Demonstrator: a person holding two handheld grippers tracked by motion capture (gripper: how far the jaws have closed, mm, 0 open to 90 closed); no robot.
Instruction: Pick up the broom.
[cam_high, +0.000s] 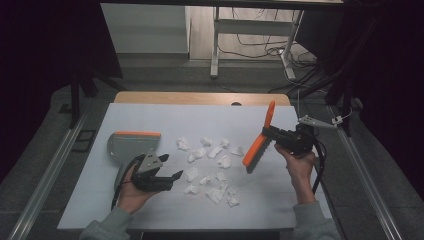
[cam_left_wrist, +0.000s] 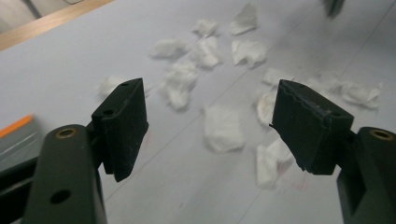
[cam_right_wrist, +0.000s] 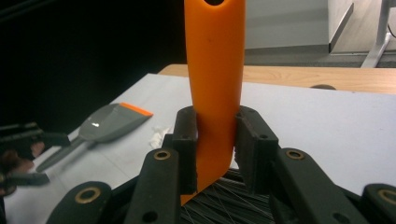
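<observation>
Brush (cam_high: 258, 145) clamped in right gripper (cam_right_wrist: 215, 144) fingers (bristles mostly hidden); left gripper (cam_left_wrist: 210, 128) fingers open, w/ nothing between.

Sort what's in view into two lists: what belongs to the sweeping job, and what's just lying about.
Part of the job:
- orange brush, clamped in the right claw
- grey dustpan
- white paper scraps
- left claw, open, beside the dustpan

Just lying about:
- cables on the floor
- white table legs behind

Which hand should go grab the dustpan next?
Probably the left. The left gripper is open and empty beside the dustpan, while the right gripper is already shut on the brush.
</observation>
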